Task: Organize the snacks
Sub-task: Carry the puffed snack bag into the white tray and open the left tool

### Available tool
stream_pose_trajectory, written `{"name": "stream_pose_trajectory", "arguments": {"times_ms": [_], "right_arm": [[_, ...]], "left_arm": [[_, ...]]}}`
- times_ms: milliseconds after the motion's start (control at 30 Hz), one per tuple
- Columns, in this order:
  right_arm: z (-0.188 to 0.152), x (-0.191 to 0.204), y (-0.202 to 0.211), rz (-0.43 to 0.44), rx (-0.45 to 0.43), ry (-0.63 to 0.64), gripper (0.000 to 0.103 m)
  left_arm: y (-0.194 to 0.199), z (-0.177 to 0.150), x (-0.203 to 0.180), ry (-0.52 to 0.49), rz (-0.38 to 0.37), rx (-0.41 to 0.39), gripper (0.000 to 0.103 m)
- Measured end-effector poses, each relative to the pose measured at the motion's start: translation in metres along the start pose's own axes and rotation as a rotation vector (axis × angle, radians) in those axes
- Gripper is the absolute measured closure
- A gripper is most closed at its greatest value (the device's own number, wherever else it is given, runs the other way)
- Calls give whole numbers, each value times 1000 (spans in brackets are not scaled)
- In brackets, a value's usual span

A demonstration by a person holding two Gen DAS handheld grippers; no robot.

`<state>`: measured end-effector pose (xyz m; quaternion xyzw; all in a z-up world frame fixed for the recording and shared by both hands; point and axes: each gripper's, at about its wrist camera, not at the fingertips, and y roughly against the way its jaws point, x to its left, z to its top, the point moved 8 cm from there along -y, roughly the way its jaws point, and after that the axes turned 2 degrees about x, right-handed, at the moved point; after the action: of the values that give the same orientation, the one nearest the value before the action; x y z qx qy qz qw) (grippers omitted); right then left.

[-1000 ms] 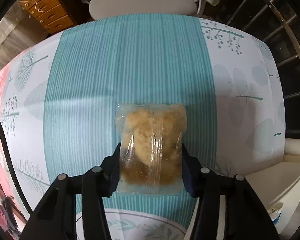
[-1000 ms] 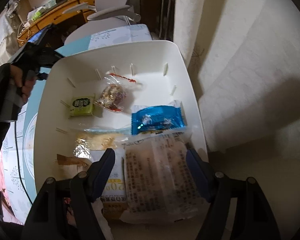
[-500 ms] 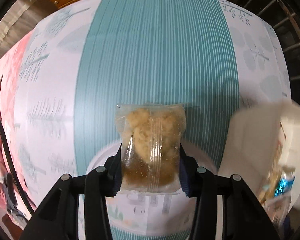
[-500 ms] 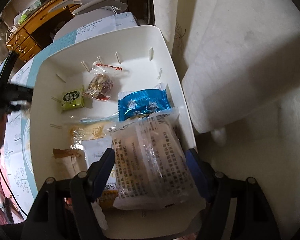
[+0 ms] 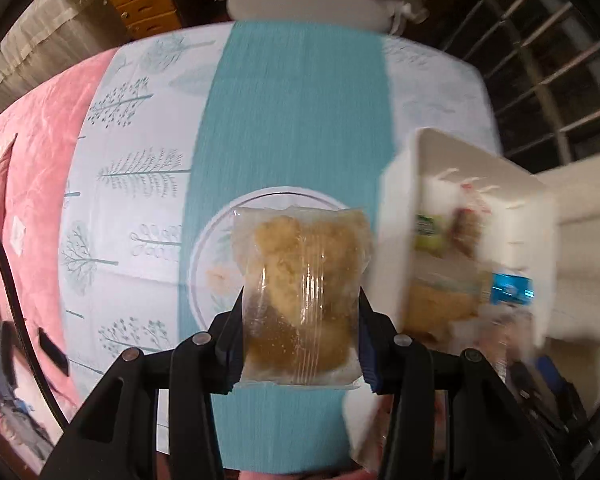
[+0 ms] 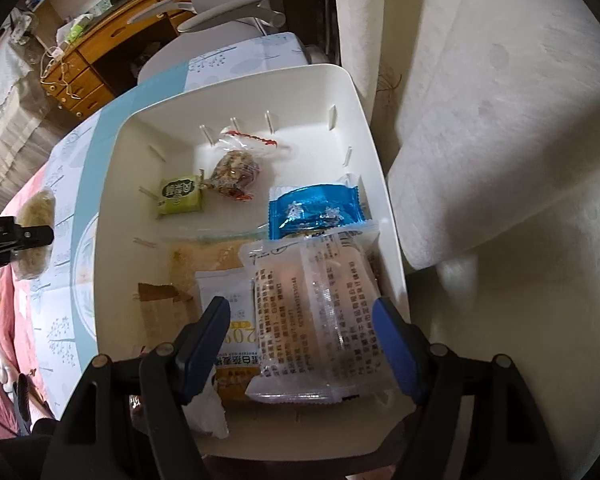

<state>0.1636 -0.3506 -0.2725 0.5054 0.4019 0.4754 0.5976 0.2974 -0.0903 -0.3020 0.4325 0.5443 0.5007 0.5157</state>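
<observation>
My left gripper (image 5: 300, 312) is shut on a clear packet of golden crumbly snack (image 5: 300, 264), held up over a round plate (image 5: 204, 248) on the tablecloth, just left of the white bin (image 5: 396, 216). The right wrist view shows that same left gripper (image 6: 20, 236) and the golden packet (image 6: 36, 208) left of the white bin's rim (image 6: 236, 92). My right gripper (image 6: 300, 320) hangs open over the bin's near end. A clear printed packet (image 6: 332, 304) lies below its fingers, with a gap at the left finger.
The bin also holds a blue packet (image 6: 316, 208), a green packet (image 6: 180, 196), a nut packet (image 6: 232, 172) and several others. The tablecloth has a teal stripe (image 5: 300, 120); pink fabric (image 5: 32, 160) lies left, a chair (image 5: 308, 0) beyond, a pale wall (image 6: 500, 120) right.
My left gripper rose and carried the golden packet toward the white bin, which has come into its view on the right. The right gripper stayed over the bin.
</observation>
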Motion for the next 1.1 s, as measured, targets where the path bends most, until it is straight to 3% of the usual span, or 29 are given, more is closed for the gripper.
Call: {"name": "stream_pose_trajectory", "arguments": {"times_ms": [167,367,400,433,500,800,900,1100], "right_arm": [[0,-1,8,69,-29,7,29],[-9,-2,12,130,-40,11,27],[-12,-3,12,142,-37,9,25],[-16,-3,12,152,-32,7,23],[-20,-3,11,161,-25,5,21],[-38,-4,19,148,-31,-5,13],[-48,-1,18,146,1,-26,13],[-74,23,25,145,14,-42,13]], "left_arm": [[49,-19,-54,-98,-118,-103,58],[67,-48,-102,-161,-269,-134,57],[69,-54,-109,-172,-277,-140,50],[73,-59,-114,-172,-278,-143,32],[77,-67,-117,-159,-270,-144,22],[75,-76,-97,-129,-193,-148,18],[72,-85,-86,-140,-185,-113,17],[78,-112,-37,-133,-173,-119,17]]}}
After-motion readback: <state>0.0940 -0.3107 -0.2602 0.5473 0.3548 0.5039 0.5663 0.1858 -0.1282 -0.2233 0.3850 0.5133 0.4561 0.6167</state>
